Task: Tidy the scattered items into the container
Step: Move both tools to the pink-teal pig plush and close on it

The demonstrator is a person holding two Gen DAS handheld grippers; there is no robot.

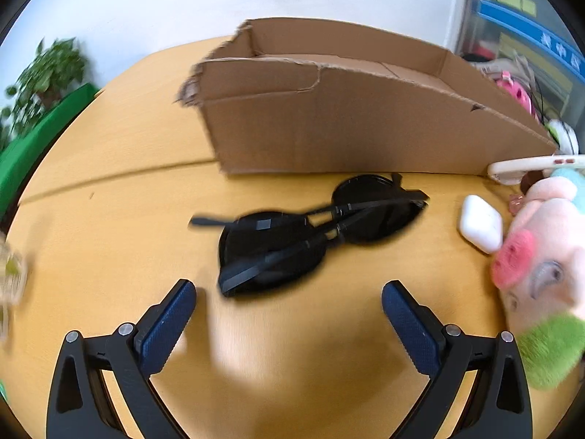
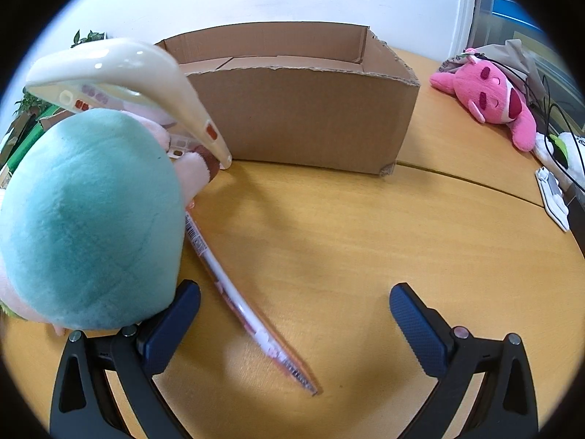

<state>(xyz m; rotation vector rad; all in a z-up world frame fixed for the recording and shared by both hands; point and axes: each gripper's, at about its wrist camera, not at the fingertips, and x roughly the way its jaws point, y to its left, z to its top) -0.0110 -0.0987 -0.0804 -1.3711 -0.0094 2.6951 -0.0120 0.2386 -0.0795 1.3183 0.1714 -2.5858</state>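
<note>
Folded black sunglasses (image 1: 318, 234) lie on the wooden table just ahead of my open, empty left gripper (image 1: 289, 311). Behind them stands an open cardboard box (image 1: 347, 120), also in the right wrist view (image 2: 303, 109). A white earbud case (image 1: 479, 223) and a pink pig plush (image 1: 541, 256) lie to the right. In the right wrist view the plush's teal back (image 2: 91, 219) fills the left, with a cream phone case (image 2: 146, 84) leaning over it and a flat clear packet (image 2: 248, 307) on the table. My right gripper (image 2: 294, 314) is open and empty, over the packet.
A pink plush (image 2: 490, 98), black cables (image 2: 555, 128) and a white item (image 2: 552, 197) lie at the table's far right edge. A green plant (image 1: 47, 73) and green board (image 1: 33, 146) stand beyond the left edge.
</note>
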